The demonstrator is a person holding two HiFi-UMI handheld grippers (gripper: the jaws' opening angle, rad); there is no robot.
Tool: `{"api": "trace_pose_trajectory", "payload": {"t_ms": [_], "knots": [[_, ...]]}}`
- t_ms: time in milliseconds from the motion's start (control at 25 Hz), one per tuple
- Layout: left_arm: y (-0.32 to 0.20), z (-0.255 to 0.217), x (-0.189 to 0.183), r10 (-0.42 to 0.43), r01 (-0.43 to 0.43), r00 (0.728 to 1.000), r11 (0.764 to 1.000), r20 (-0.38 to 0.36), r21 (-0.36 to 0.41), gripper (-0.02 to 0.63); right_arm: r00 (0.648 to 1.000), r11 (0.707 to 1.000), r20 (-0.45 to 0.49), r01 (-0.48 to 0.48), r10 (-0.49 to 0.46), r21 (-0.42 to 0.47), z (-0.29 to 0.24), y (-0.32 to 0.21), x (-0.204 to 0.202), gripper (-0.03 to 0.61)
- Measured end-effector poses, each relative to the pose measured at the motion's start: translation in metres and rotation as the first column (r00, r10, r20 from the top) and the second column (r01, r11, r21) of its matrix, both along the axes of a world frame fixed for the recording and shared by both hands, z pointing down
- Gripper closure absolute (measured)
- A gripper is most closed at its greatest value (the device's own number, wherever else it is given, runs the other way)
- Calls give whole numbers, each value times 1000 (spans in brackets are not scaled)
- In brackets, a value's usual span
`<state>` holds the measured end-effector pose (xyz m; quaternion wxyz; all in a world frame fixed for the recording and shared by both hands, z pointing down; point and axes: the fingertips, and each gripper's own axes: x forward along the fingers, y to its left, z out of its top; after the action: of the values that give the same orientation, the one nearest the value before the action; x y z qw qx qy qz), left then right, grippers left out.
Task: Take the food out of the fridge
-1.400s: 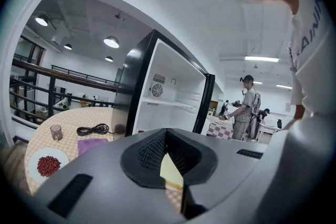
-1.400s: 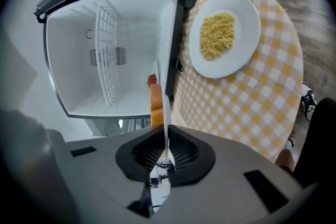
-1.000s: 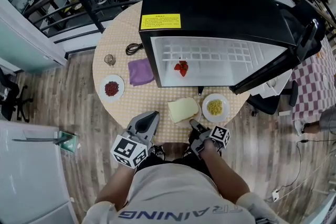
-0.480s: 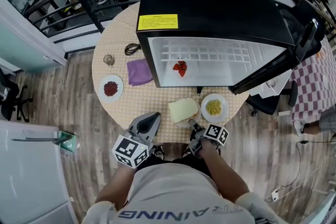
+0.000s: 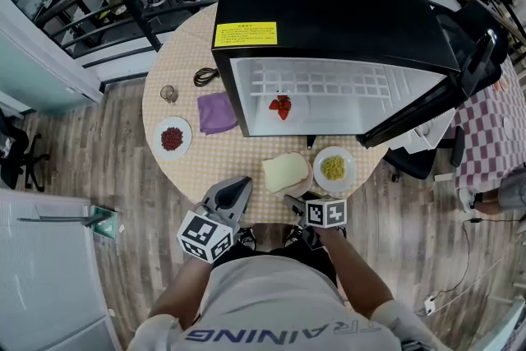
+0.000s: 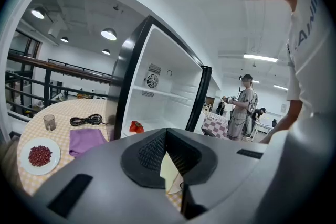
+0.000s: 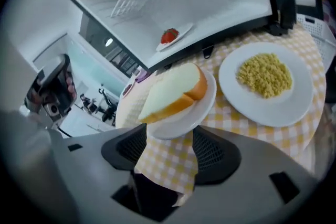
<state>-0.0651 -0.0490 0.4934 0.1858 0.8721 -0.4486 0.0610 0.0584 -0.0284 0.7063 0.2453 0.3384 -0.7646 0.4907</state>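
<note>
Head view first: the black fridge (image 5: 329,4) stands with its door open on the round tabletop (image 5: 222,164), and the strawberry (image 5: 281,106) sits inside, low on the white interior. Out front, the bread (image 5: 284,171) and a plate of yellow grains (image 5: 333,168) lie side by side, with the left claw (image 5: 244,182) and right claw (image 5: 290,199) at the near edge.

Left gripper view: this claw is clenched, tips together, nothing in it. A purple cloth (image 6: 86,140) and a plate of red beans (image 6: 39,155) lie left of the fridge.

Right gripper view: the jaws have just been opening and now stand released and wide. The white plate (image 7: 206,106) under the bread has its near rim in the gap at their tips, with the pads clear of it.
</note>
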Motion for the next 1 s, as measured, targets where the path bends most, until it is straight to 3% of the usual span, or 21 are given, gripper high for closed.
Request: {"api": "trace_pose_trajectory", "payload": {"t_ms": [200,280,480,600,680,840,1000], "knots": [[0,1,1,-1,0,1000,1000,-31,-13,607,967,983,-195,178,-166,43,7,13,3,310],[-1,0,0,-5,4,999,1000,-32,-2,607,957,979,-219,201,-191,25,9,18,6,310],[-4,-3,0,3,-3,1000,1000,-24,15,607,971,985,-172,171,-164,24,1,23,16,338],[-6,-5,0,2,-1,1000,1000,-26,20,607,987,990,-131,107,-94,93,-16,12,25,512],[-8,-9,1,2,-1,1000,1000,-28,27,607,996,985,-75,58,-46,161,-35,0,28,548],[-14,-18,3,5,-4,999,999,-32,54,607,996,953,86,-52,27,300,-93,-27,28,557],[-20,-28,1,-6,9,999,996,-34,85,607,992,888,126,-76,21,453,-152,-48,25,558]]}}
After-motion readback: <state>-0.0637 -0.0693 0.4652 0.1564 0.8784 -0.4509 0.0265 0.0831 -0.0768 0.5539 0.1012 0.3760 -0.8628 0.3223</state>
